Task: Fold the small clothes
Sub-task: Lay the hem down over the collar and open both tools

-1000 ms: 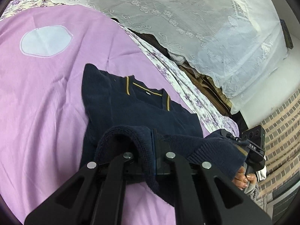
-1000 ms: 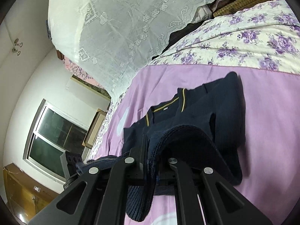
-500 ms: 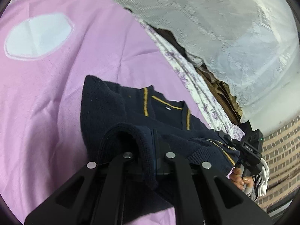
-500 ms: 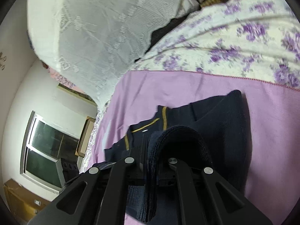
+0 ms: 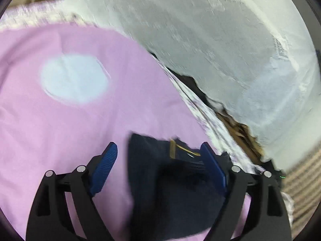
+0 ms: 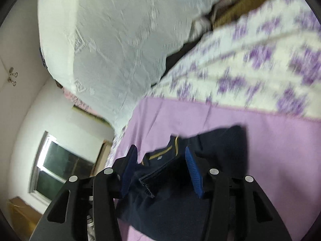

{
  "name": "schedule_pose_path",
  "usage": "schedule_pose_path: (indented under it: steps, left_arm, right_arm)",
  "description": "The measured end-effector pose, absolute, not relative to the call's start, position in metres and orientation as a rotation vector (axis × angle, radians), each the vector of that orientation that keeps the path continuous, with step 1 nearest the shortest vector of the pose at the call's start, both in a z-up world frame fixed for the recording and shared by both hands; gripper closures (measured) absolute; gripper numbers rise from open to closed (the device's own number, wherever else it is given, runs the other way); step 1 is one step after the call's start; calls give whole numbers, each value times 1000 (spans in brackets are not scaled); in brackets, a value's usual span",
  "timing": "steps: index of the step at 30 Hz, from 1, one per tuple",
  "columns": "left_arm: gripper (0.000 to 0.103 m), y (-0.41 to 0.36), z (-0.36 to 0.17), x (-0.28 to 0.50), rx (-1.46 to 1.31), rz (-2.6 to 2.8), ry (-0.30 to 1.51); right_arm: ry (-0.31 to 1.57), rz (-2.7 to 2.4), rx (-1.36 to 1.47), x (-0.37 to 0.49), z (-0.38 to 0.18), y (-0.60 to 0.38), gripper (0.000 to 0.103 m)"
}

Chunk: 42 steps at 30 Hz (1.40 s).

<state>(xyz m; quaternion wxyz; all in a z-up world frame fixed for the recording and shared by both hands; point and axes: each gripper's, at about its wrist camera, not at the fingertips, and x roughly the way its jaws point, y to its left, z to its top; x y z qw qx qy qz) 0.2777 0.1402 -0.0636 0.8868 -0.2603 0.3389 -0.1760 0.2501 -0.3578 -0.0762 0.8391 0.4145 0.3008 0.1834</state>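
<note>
A small navy knit sweater [image 5: 170,190] with a yellow-striped collar lies folded over on the purple sheet [image 5: 60,130]. My left gripper [image 5: 158,150] is open above it, blue pads spread wide, holding nothing. In the right wrist view the same sweater [image 6: 180,200] lies below my right gripper [image 6: 160,154], which is also open with its blue pads apart over the collar [image 6: 172,146]. Both views are motion-blurred.
A pale blue oval patch [image 5: 74,80] marks the purple sheet at the left. A floral purple-and-white bedspread [image 6: 260,70] borders the sheet. White lace cloth [image 5: 220,40] hangs behind. A window [image 6: 62,170] shows at lower left.
Both grippers have opened and let go of the sweater's hem after carrying it toward the collar. The sweater now lies folded on the sheet and both grippers have lifted slightly.
</note>
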Motion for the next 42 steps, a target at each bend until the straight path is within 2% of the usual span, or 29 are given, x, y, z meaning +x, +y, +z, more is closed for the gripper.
schedule_pose_path:
  steps: [4, 8, 12, 14, 15, 16, 17, 19, 21, 23, 24, 25, 26, 27, 28, 29, 30, 33, 38, 39, 42]
  left_arm:
    - [28, 118, -59, 268, -467, -485, 717]
    - [28, 59, -52, 259, -253, -548, 683]
    - [23, 16, -71, 294, -134, -442, 778]
    - [23, 26, -91, 318, -166, -342, 851]
    - [23, 32, -103, 331, -202, -319, 895]
    - [23, 39, -110, 334, -231, -325, 878]
    - [23, 38, -108, 331, -211, -328, 866]
    - [26, 29, -104, 323, -141, -295, 840]
    - [26, 25, -97, 312, -136, -278, 800]
    - [26, 19, -85, 305, -156, -335, 769]
    - [22, 12, -78, 303, -143, -345, 748]
    - [13, 6, -77, 303, -126, -333, 739]
    - [11, -2, -79, 307, -112, -312, 739]
    - [11, -7, -83, 312, -110, -295, 756]
    - [11, -16, -95, 324, -119, -291, 813]
    - [11, -24, -112, 336, -103, -274, 885]
    - [11, -30, -120, 341, -60, -242, 904]
    - [10, -48, -118, 330, 73, -176, 832]
    - [12, -9, -98, 302, -92, -286, 822]
    - [11, -6, -97, 295, -84, -297, 823]
    - [10, -19, -108, 276, 27, -276, 838]
  right_arm:
    - [660, 460, 691, 249, -62, -323, 73]
    - [701, 517, 453, 258, -59, -261, 74]
    - [806, 438, 460, 300, -81, -248, 74]
    - [820, 313, 460, 314, -96, -264, 71]
    - [849, 246, 489, 319, -112, -280, 74]
    - [873, 247, 544, 322, -124, -293, 97]
    - [882, 246, 607, 323, -133, -305, 103]
    - [866, 238, 680, 318, -130, -319, 103]
    - [779, 189, 614, 306, -111, -314, 96]
    - [745, 249, 593, 304, -98, -302, 96]
    - [736, 283, 578, 305, -91, -291, 95]
    - [733, 293, 560, 307, -89, -284, 89]
    - [736, 303, 527, 309, -88, -274, 81]
    - [752, 298, 480, 313, -92, -265, 65]
    - [778, 281, 456, 317, -99, -261, 62]
    - [847, 249, 441, 326, -116, -261, 62]
    - [867, 248, 456, 324, -126, -265, 66]
    - [834, 245, 452, 313, -122, -268, 69]
    - [737, 266, 317, 268, -94, -253, 67]
    - [724, 279, 266, 256, -88, -244, 66]
    - [798, 267, 113, 244, -95, -217, 50]
